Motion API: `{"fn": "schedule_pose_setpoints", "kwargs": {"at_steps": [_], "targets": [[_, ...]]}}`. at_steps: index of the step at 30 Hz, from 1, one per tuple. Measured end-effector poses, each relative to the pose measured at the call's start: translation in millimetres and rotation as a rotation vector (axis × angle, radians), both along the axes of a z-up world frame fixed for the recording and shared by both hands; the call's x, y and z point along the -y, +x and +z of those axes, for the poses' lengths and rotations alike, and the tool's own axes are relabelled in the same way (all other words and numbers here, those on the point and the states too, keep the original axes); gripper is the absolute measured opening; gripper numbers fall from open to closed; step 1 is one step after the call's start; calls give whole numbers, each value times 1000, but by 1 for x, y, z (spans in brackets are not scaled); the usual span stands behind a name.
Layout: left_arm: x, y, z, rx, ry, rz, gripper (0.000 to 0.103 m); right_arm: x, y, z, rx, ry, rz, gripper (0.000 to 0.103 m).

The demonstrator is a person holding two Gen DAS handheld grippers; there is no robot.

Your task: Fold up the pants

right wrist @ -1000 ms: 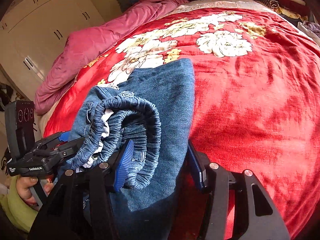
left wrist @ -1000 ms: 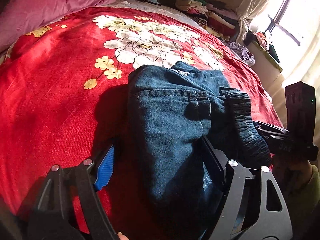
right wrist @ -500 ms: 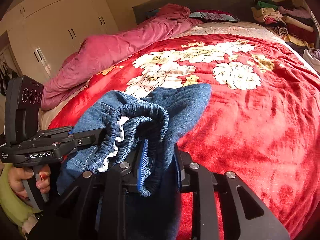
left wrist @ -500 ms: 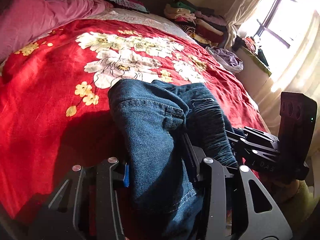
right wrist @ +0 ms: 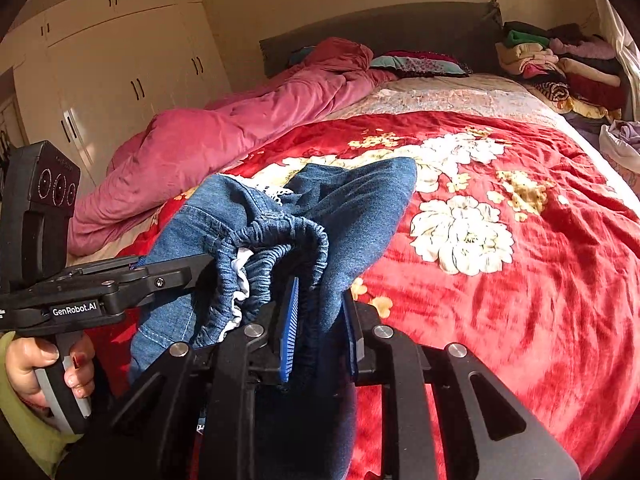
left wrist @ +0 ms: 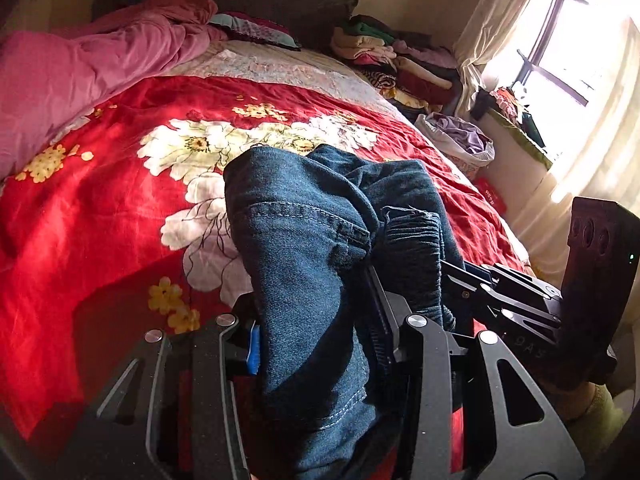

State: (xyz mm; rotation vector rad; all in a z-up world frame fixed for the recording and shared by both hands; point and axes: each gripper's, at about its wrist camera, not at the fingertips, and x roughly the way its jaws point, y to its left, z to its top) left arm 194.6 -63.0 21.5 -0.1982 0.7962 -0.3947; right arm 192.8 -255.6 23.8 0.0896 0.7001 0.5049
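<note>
The blue denim pants (left wrist: 304,248) hang bunched between both grippers above the red floral blanket (left wrist: 100,216). My left gripper (left wrist: 316,332) is shut on the denim near the waist seam. My right gripper (right wrist: 318,320) is shut on the elastic waistband (right wrist: 280,240) of the pants (right wrist: 360,208). The right gripper's body shows in the left wrist view (left wrist: 520,304), touching the cloth from the right. The left gripper shows in the right wrist view (right wrist: 120,288), held by a hand. The lower legs of the pants are hidden below the frames.
A pink quilt (right wrist: 224,136) lies along the bed's left side. Stacked folded clothes (left wrist: 400,60) sit at the head corner by the window. A basket of laundry (left wrist: 460,140) stands beside the bed. White wardrobes (right wrist: 120,60) line the left wall.
Both grippers closed on the pants and lifted them up off the blanket; the views tilted upward toward the headboard.
</note>
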Motion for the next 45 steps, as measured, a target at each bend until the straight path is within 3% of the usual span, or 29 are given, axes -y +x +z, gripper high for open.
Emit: {"fn": "schedule_pose_setpoints", "kwargs": {"at_steps": [10, 19, 24, 30, 35, 45], "targets": [[0, 36, -15, -17, 13, 13, 33, 0, 38, -6, -4, -23, -27, 18], [-8, 44, -41, -46, 19, 36, 33, 3, 48, -31, -59, -53, -59, 18], [-12, 45, -52, -60, 27, 45, 40, 10, 54, -43, -105, -59, -88, 18], [-19, 46, -61, -78, 0, 56, 46, 7, 55, -51, -120, -100, -104, 23], [-21, 45, -63, -83, -10, 56, 47, 11, 56, -55, -137, -107, -131, 34], [-21, 44, -64, -81, -15, 55, 49, 12, 56, -54, -149, -97, -131, 34]]}}
